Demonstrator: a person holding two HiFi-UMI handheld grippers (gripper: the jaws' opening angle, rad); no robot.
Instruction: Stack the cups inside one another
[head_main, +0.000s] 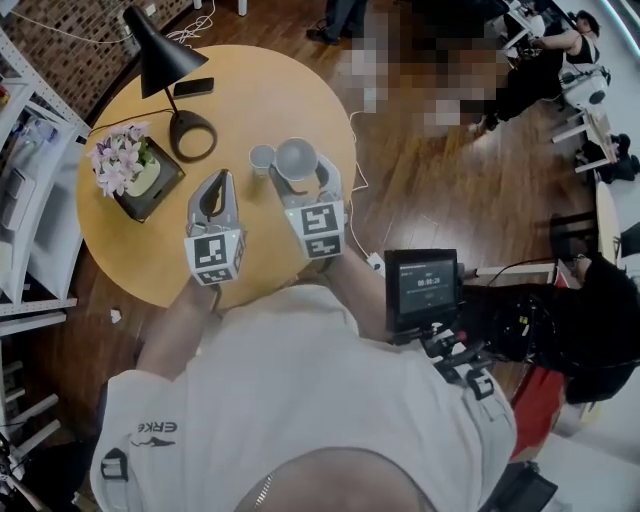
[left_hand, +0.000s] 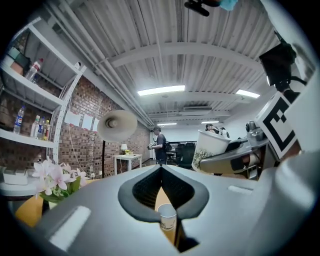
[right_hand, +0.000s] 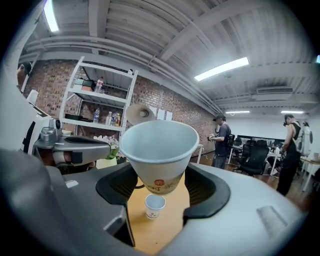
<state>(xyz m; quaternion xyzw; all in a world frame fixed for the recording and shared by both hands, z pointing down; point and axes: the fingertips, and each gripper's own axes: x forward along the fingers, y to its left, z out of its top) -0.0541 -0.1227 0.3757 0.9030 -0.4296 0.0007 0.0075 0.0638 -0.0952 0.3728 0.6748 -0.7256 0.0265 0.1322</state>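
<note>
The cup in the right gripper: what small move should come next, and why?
I would probably carry the held cup, upright in the right gripper, sideways until it is over the standing cup. In the head view it sits just beside that cup, which stands mouth up on the table below.

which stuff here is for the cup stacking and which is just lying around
For the job: held cup, in the right tongs; second cup, standing on the table.
Lying about: black lamp; phone; potted flowers on a dark tray.
</note>
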